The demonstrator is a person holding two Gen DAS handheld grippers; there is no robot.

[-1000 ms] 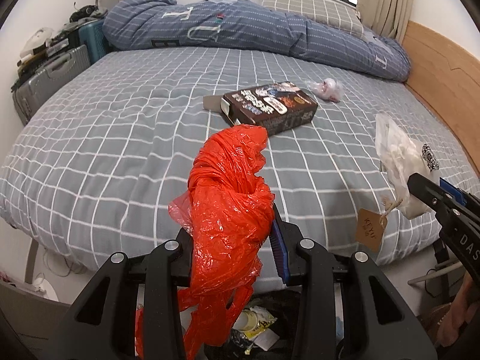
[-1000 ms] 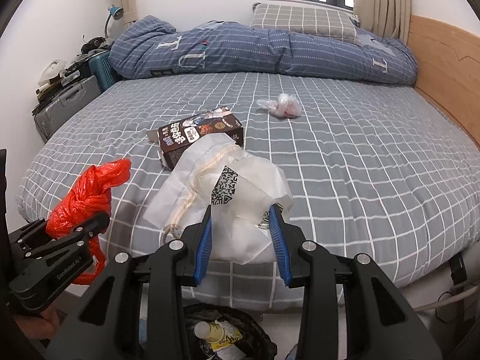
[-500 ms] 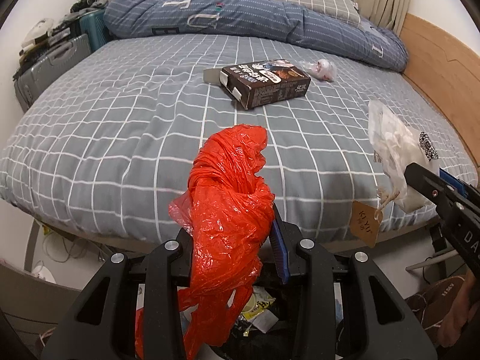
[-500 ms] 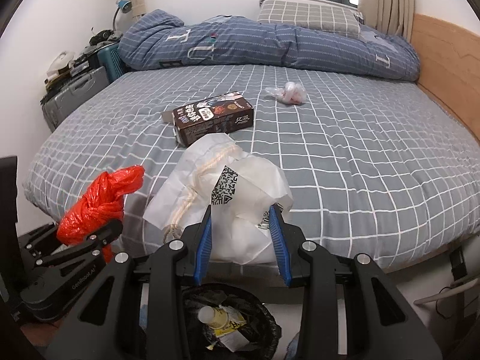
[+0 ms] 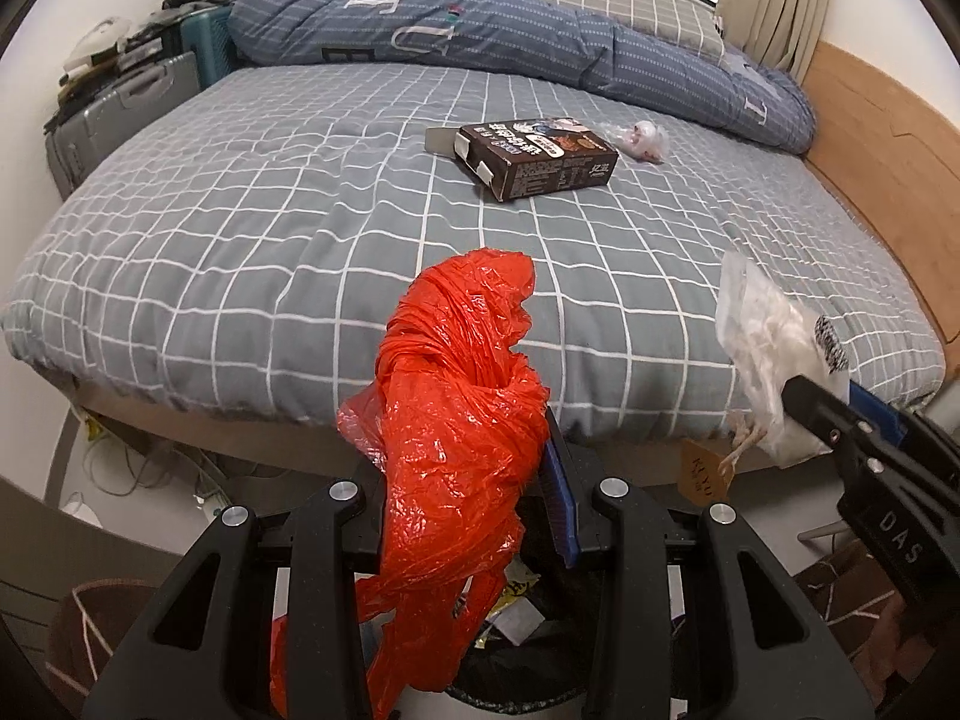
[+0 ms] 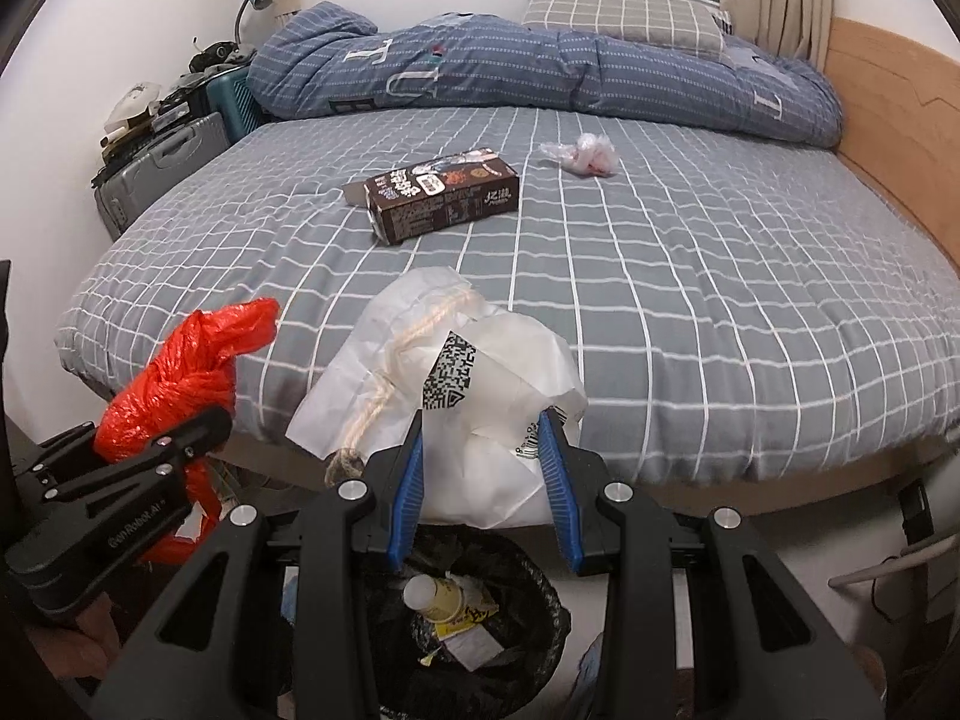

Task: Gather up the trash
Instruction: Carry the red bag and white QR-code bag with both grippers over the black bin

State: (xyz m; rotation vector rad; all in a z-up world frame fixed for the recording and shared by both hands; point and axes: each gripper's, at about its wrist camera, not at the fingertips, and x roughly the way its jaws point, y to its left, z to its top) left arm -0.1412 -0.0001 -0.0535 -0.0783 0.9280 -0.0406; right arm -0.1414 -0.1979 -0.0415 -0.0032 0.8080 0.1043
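Right wrist view shows the white paper bag (image 6: 480, 396) pinched between the blue pads (image 6: 407, 492) of the right gripper (image 6: 480, 495), and directly beneath it, just below the fingertips, the open mouth of the black-lined trash bin (image 6: 528, 588), already holding a small bottle and wrappers. The bag's bulk stands up and forward from the jaws, its rope handle trailing down to the left, so a straight drop looks likely to land it inside.

In the left wrist view the red plastic bag (image 5: 462, 420) is clamped in the left gripper (image 5: 474, 510), its long axis running upright, with a loose tail hanging down past the fingers toward the same bin (image 5: 528, 660) below. Both grippers hang off the foot of the bed (image 5: 240, 252), side by side over the bin, neither clearly nearer.

Farther out on the bedspread lie the brown carton (image 5: 537, 159) and, just beyond it, a small crumpled clear wrapper (image 5: 642, 139), both still to be collected.
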